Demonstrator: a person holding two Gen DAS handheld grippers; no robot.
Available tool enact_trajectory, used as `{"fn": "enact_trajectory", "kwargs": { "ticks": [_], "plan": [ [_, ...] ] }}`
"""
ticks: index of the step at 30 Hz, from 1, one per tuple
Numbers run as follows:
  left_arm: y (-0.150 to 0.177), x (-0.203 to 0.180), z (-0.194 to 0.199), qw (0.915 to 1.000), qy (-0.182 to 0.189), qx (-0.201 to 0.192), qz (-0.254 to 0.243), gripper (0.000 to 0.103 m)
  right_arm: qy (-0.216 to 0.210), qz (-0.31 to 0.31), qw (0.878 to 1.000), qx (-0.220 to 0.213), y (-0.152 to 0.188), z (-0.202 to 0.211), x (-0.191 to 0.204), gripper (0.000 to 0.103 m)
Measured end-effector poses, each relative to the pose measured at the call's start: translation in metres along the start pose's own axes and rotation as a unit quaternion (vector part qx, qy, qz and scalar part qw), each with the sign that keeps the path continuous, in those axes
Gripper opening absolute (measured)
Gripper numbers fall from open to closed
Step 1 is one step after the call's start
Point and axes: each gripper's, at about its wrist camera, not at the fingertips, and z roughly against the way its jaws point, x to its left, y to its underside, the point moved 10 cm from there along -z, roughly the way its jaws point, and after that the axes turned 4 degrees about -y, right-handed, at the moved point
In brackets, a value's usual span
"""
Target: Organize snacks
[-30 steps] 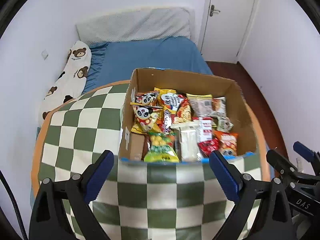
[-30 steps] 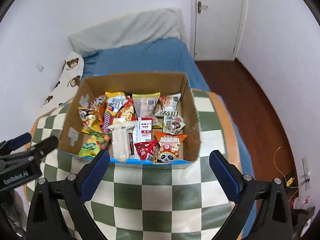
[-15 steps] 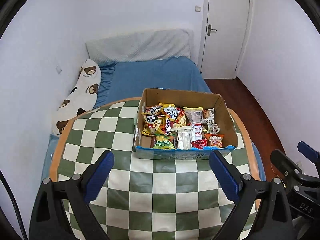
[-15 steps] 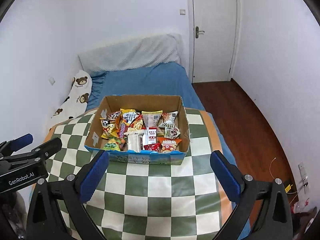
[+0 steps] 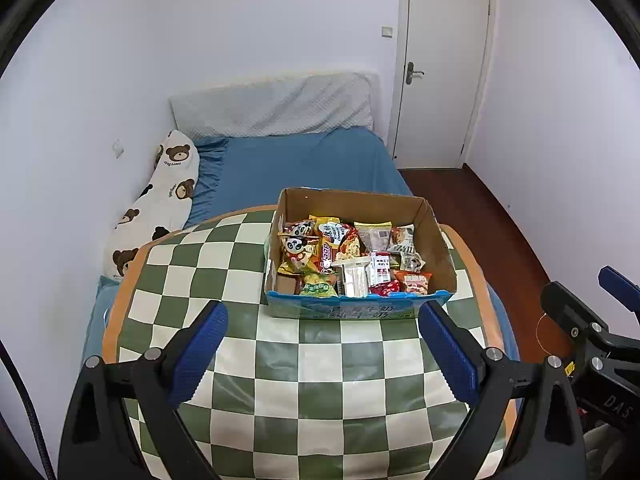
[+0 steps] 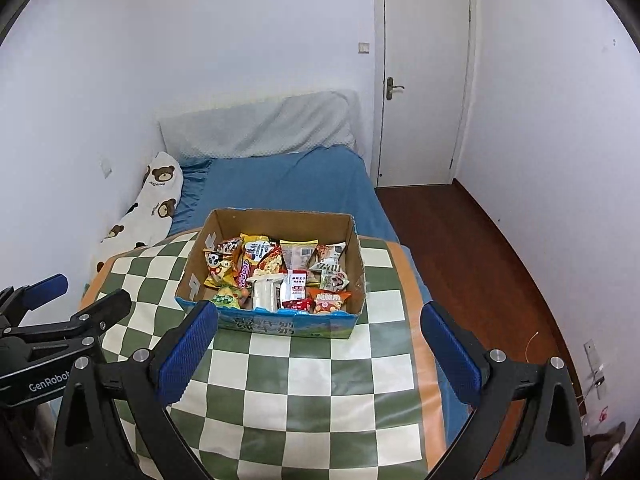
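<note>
The left gripper (image 5: 322, 354) hung over the checkered tablecloth (image 5: 280, 380), its blue-padded fingers (image 5: 198, 354) spread wide apart with nothing between them. Same story on the other side: the right gripper (image 6: 318, 354) was splayed open and empty, poised above the cloth just short of the box.

Ahead of both sat the cardboard box (image 5: 438, 248), open-topped, with a blue printed front panel, resting on the far part of the table near its right edge. It was packed with snacks (image 5: 348, 260), the packets lying close together and overlapping. At the left of the box, a yellow panda packet (image 5: 296, 250) lay beside a red-and-yellow packet (image 5: 332, 240). Front left, a green packet (image 5: 318, 286). In the middle, a white wrapped bar (image 5: 354, 278) lay lengthwise, with a red-and-white packet (image 5: 380, 268) right beside it. Front right, an orange packet (image 6: 330, 300) with a cartoon face, touching a small red packet (image 6: 298, 303). Along the back wall, a pale brownish packet (image 6: 298, 254) leaned upright.

Beyond the table lay a bed with a blue sheet (image 5: 300, 164) and a bear-print pillow (image 5: 160, 204) along the wall, and a white door (image 6: 424, 80) stood shut.
</note>
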Motion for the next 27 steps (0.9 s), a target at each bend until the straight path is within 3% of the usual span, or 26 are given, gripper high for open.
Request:
{"fn": "enact_trajectory", "kwargs": {
  "ticks": [10, 27],
  "plan": [
    [0.001, 0.0, -0.02, 0.9998, -0.007, 0.016, 0.01, 0.098, 0.015, -0.005, 1.0, 0.002, -0.001, -0.012, -0.008, 0.103],
    [-0.015, 0.003, -0.086, 0.9989, -0.04, 0.024, 0.009, 0.098, 0.034, -0.03, 0.999, 0.03, 0.005, -0.092, -0.024, 0.103]
  ]
}}
